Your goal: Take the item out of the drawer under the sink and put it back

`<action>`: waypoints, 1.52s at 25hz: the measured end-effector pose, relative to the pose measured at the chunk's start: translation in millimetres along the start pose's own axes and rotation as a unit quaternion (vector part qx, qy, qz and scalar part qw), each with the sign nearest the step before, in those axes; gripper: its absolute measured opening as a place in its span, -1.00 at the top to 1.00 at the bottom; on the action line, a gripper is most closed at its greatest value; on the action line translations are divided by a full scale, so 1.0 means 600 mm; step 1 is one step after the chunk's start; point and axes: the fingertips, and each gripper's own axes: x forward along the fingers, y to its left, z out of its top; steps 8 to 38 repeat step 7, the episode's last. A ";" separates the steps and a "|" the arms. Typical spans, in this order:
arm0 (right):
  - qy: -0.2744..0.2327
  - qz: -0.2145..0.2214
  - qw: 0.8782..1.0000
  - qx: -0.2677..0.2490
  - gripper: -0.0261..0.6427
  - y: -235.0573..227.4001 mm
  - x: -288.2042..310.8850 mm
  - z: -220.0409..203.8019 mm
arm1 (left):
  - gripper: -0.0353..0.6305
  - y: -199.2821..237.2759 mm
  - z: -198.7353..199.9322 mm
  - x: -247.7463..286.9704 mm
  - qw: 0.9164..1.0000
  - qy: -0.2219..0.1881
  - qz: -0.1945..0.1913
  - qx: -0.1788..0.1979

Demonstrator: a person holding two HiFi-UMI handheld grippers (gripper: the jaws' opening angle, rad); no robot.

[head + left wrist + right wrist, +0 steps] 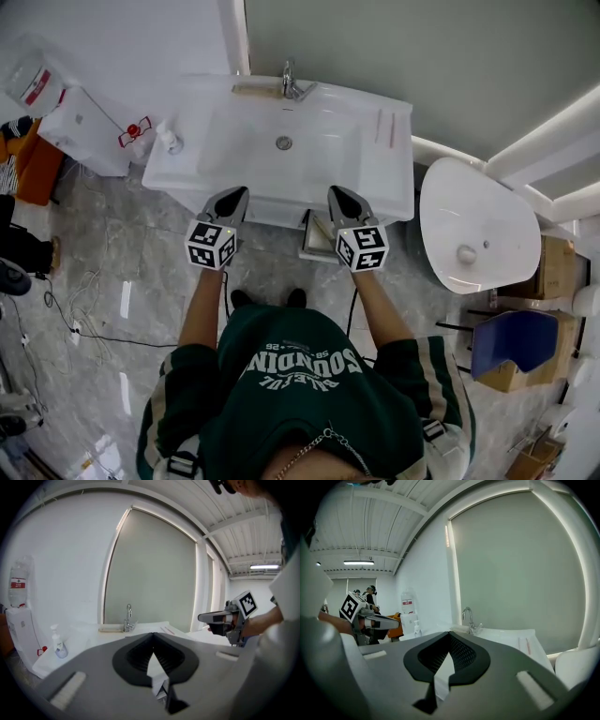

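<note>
I stand in front of a white sink cabinet [187, 164] with a chrome tap [291, 86]. My left gripper [238, 193] and right gripper [335, 192] are raised side by side over the cabinet's front edge, pointing at the basin. Both are shut, with nothing between the jaws. In the left gripper view the jaws [153, 634] meet at the tip, and the right gripper [225, 618] shows off to the right. The right gripper's jaws [449, 633] also meet. A pale box-like shape [317, 239] juts out under the sink front between the grippers; I cannot tell whether it is the drawer.
A soap pump bottle [169, 139] stands on the sink's left corner. A water dispenser [84, 131] is left of the cabinet and a white toilet [478, 225] is to the right. Cables [84, 300] trail over the marble floor. Cardboard boxes [553, 267] sit far right.
</note>
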 end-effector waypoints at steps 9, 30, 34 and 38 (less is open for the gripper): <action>0.004 0.009 1.000 0.000 0.92 0.010 -0.014 -0.011 | 0.76 -0.015 -0.018 -0.005 1.000 0.007 0.000 -0.004; 0.004 0.009 1.000 0.000 0.92 0.010 -0.014 -0.011 | 0.76 -0.015 -0.018 -0.005 1.000 0.007 0.000 -0.004; 0.004 0.009 1.000 0.000 0.92 0.010 -0.014 -0.011 | 0.76 -0.015 -0.018 -0.005 1.000 0.007 0.000 -0.004; 0.004 0.009 1.000 0.000 0.92 0.010 -0.014 -0.011 | 0.76 -0.015 -0.018 -0.005 1.000 0.007 0.000 -0.004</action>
